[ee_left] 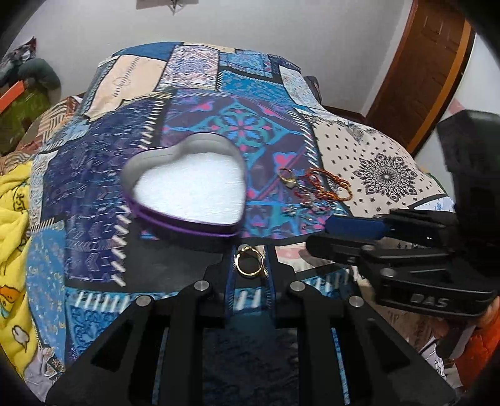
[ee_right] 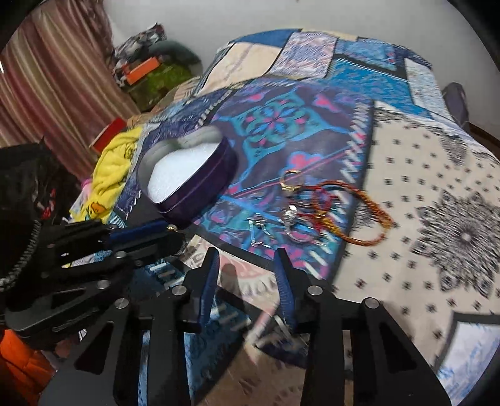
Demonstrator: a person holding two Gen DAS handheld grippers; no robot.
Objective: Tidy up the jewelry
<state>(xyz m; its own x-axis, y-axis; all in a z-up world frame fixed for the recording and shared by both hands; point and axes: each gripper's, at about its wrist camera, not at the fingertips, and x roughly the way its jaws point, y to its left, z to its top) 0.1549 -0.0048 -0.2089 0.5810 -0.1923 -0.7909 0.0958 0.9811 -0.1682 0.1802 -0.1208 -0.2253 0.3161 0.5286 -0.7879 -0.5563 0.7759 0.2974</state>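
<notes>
Holding gold ring [ee_left: 249, 264] pinched in your left gripper [ee_left: 250, 250], just near of heart tin [ee_left: 187, 184], ready for drop. Right gripper [ee_right: 247, 254] spread wide, empty, near remaining jewelry pile [ee_right: 315, 209], for next pick.

White wall [ee_left: 281, 22], wooden door [ee_left: 428, 59], striped curtain [ee_right: 53, 71]

A heart-shaped tin [ee_left: 187, 184] is set on the quilt [ee_left: 368, 146]. To its right, the jewelry pile [ee_left: 312, 190] is laid, well apart from it.
</notes>
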